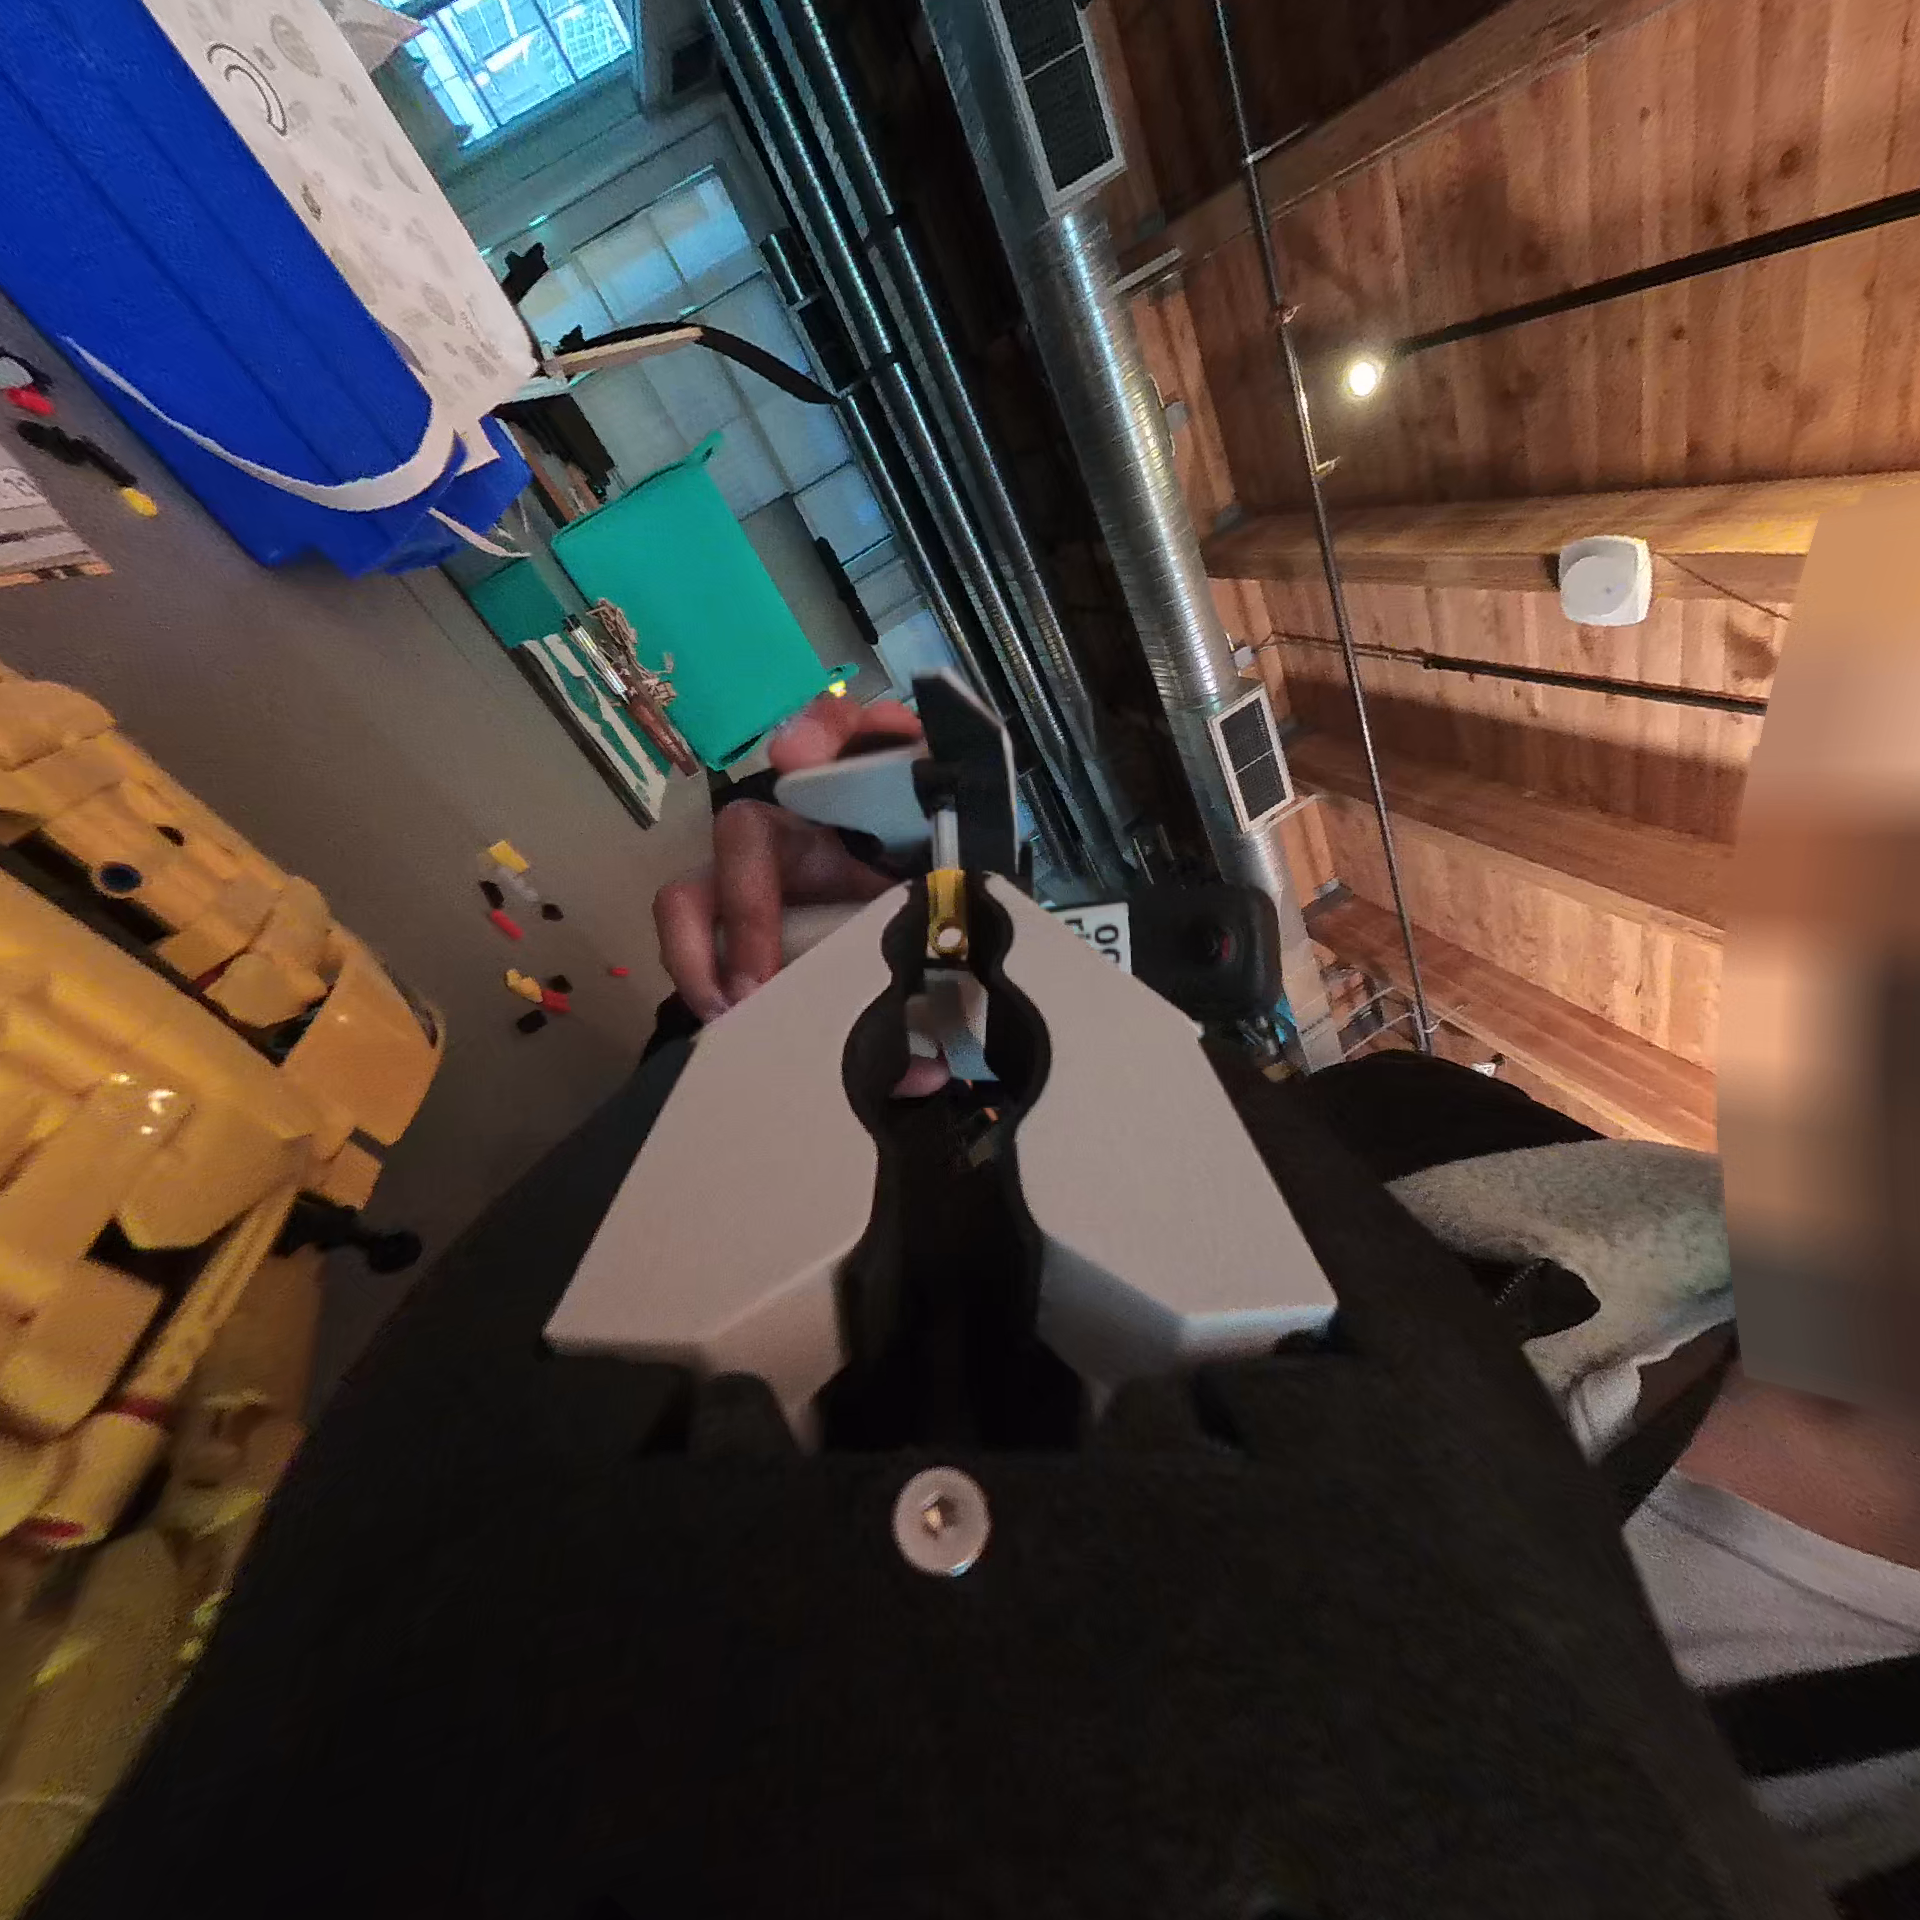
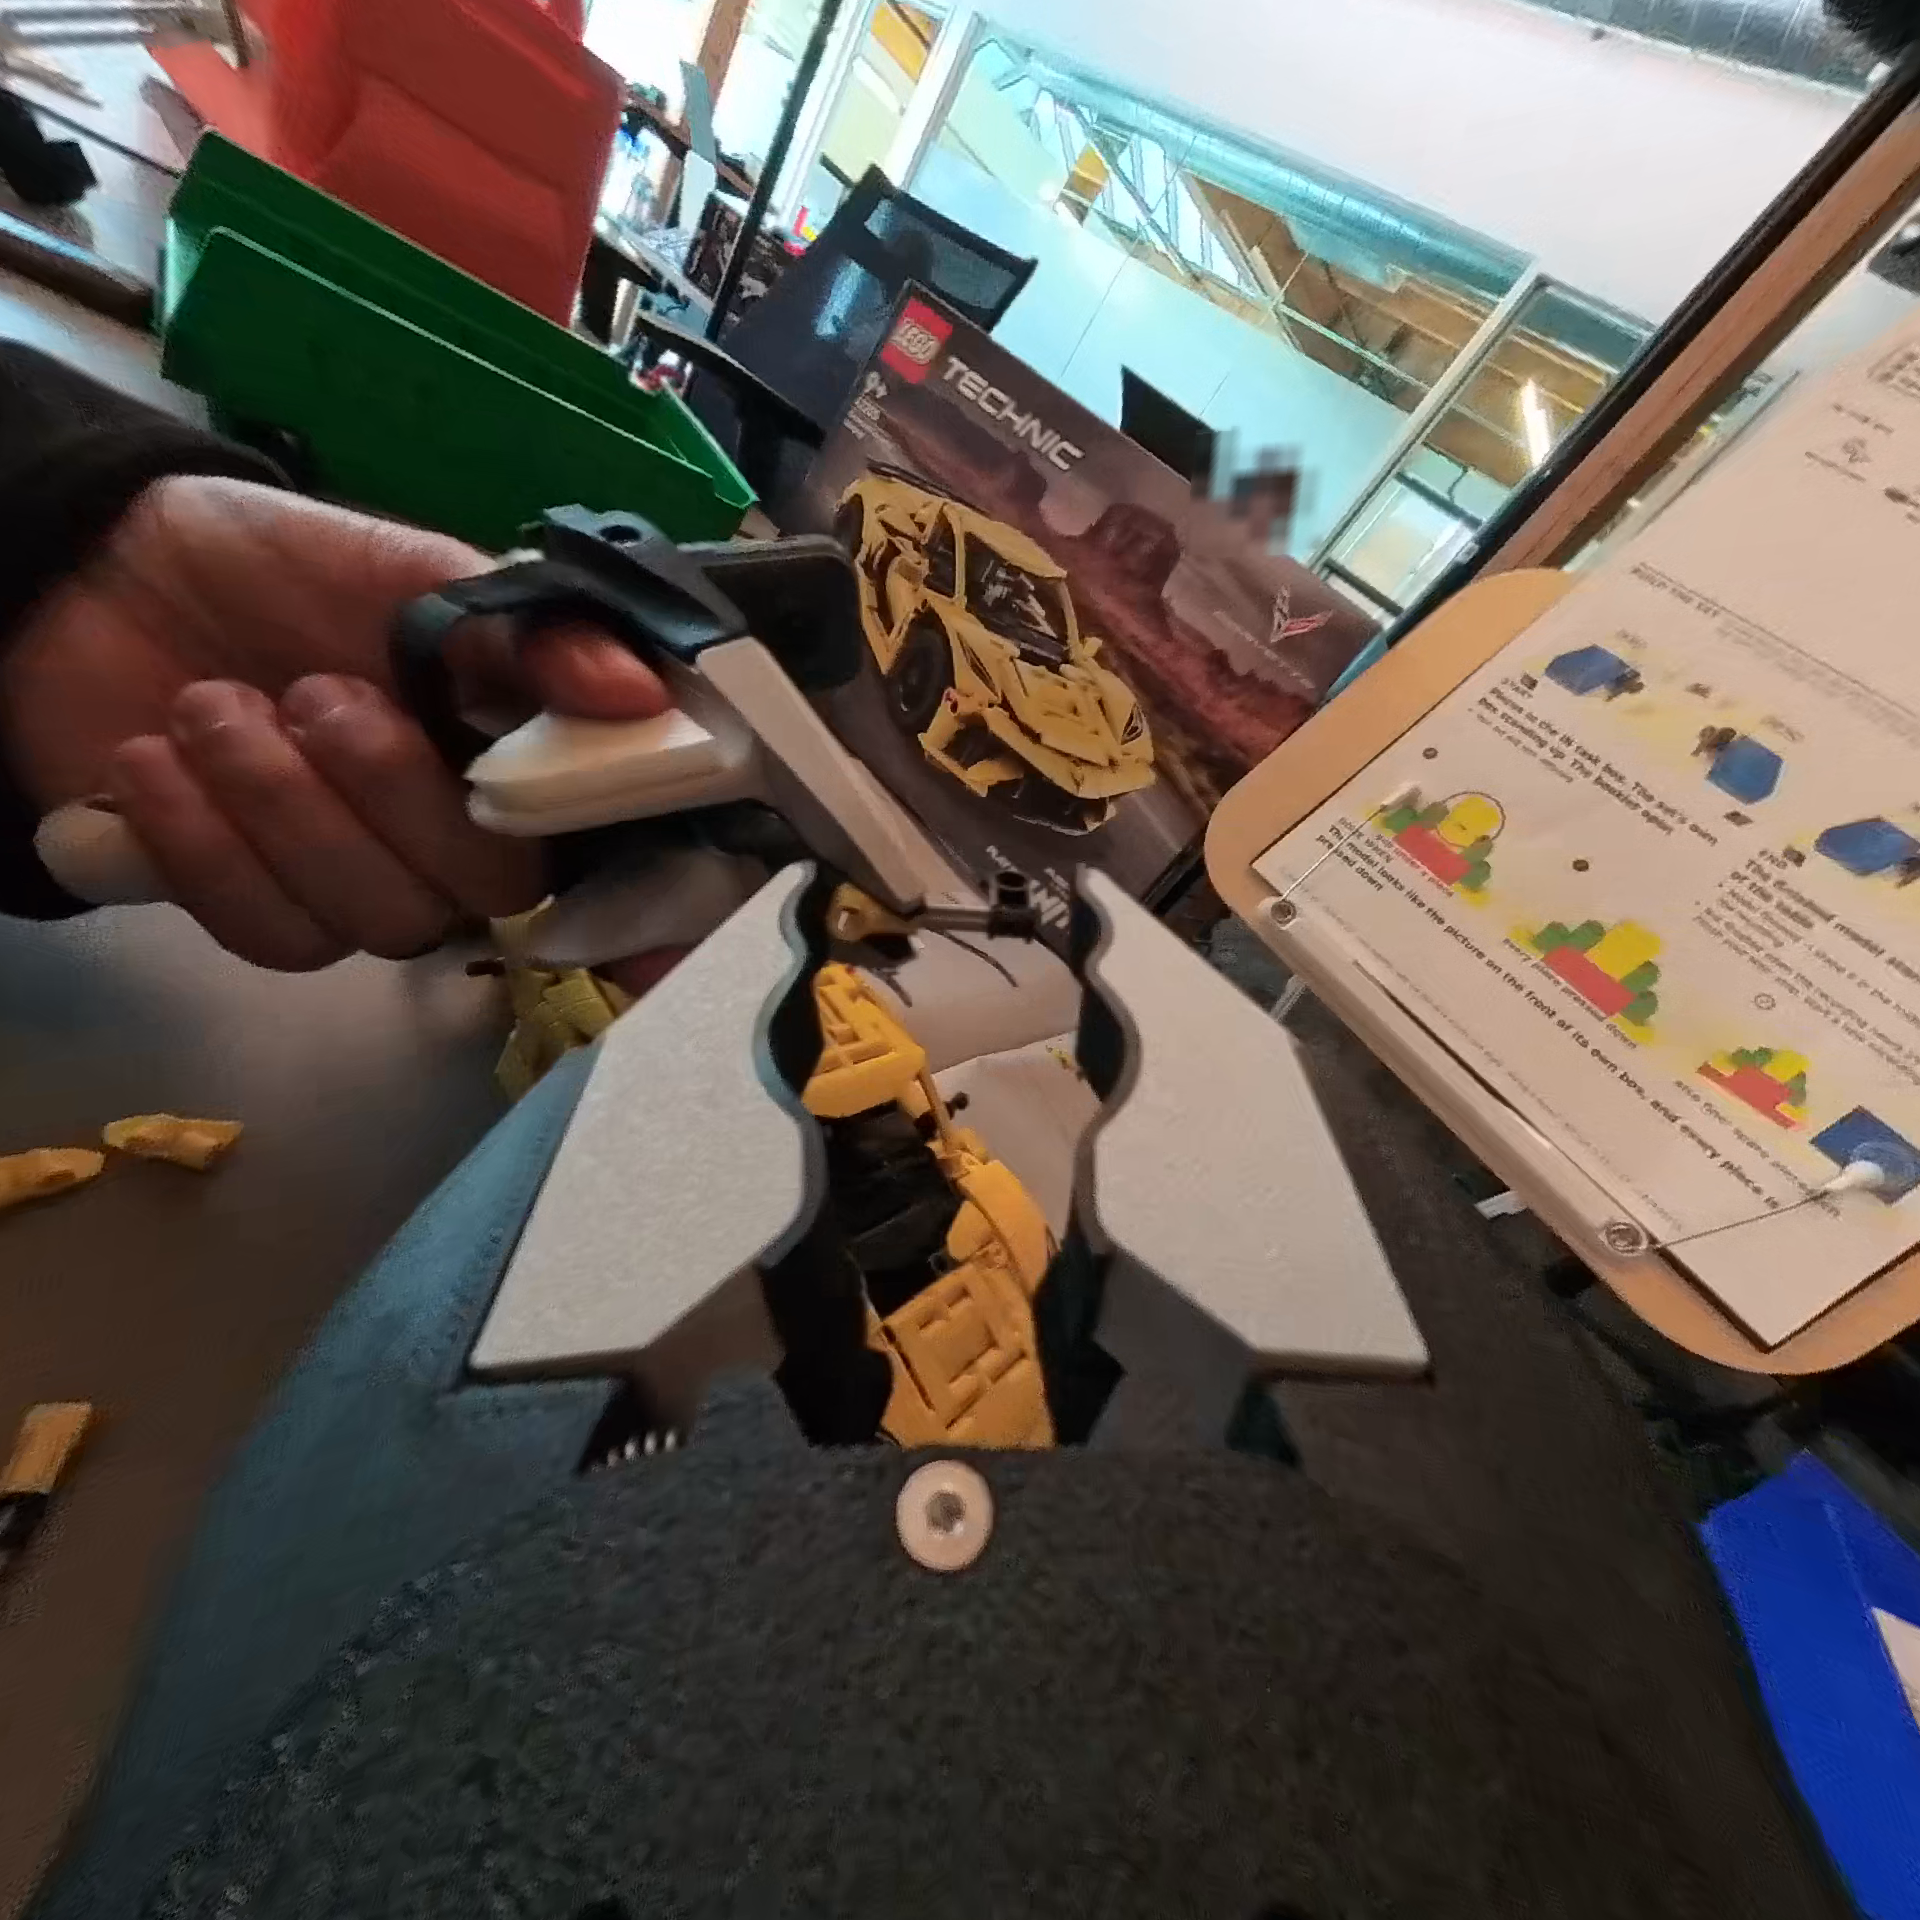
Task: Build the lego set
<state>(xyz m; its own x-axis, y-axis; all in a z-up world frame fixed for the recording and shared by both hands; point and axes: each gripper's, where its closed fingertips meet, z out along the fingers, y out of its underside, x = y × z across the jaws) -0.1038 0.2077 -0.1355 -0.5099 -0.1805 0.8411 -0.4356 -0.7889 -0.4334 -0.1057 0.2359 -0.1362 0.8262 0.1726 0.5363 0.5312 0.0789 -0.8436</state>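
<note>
The little yellow piece (image 1: 945, 930) is up in the air, over the table, pinched at the very tips of my left gripper (image 1: 945, 888). It has a round hole in it. In the right wrist view a thin black pin part (image 2: 1006, 906) sticks out of its side.

I think this piece is very light and hard, and it looks smooth, so it could slip or spin if I squeeze it on a corner. The flat sides look like the best place to hold it, and that is where my left gripper has it now. The black pin looks thin. I would push it straight in, not bend it.

My right gripper (image 2: 945, 894) is spread wide and holds nothing. Its two tips sit on either side of the black pin part, close to it but not touching, as far as I can see. There is not much room there, because my two grippers almost meet.

Under them is the big yellow car (image 2: 935, 1247), partly built. I think it is heavier, and bits could pop off if I bump it.

Loose pieces (image 1: 520, 935) lie on the grey table (image 1: 364, 727), some close to the car. A blue bin (image 1: 208, 260) is at the far end. The lego box (image 2: 1039, 623) stands behind the car, and a paper on a wooden board (image 2: 1558, 935) leans near my right side. The most open room is up high.
</note>
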